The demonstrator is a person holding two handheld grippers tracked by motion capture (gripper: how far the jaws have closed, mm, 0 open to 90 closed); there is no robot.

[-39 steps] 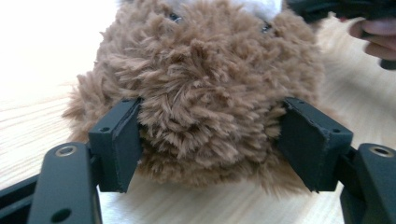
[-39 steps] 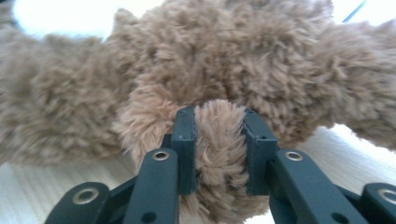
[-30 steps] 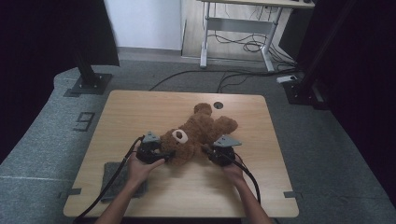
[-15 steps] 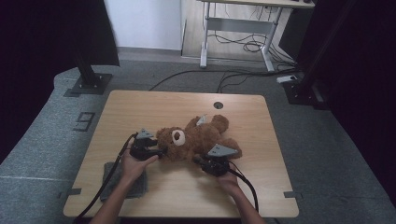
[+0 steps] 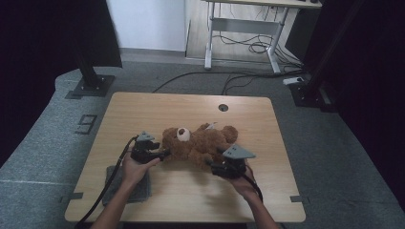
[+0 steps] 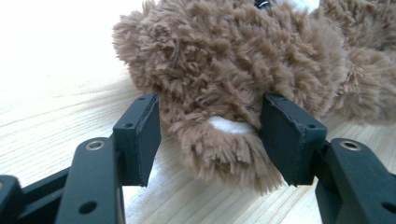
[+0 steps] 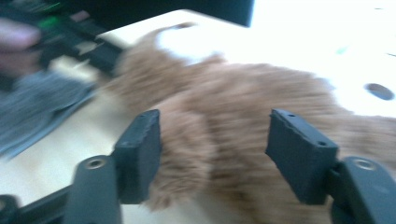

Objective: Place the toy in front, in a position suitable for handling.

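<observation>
One bear (image 5: 198,143), brown and shaggy with a white muzzle, lies on its back along the middle of the table (image 5: 191,107). The left gripper (image 5: 162,154) grasps a furry paw with a white patch. The right gripper (image 5: 210,164), just opening, straddles a limb, released.

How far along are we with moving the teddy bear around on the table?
Done, as it looks: the teddy bear lies on its back across the wooden table. In hand: the left gripper has its jaws around one ear; whether they pinch is unclear. The right gripper has just been opening, a furry limb between its spread jaws. Left: letting go fully and pulling both hands back.
</observation>
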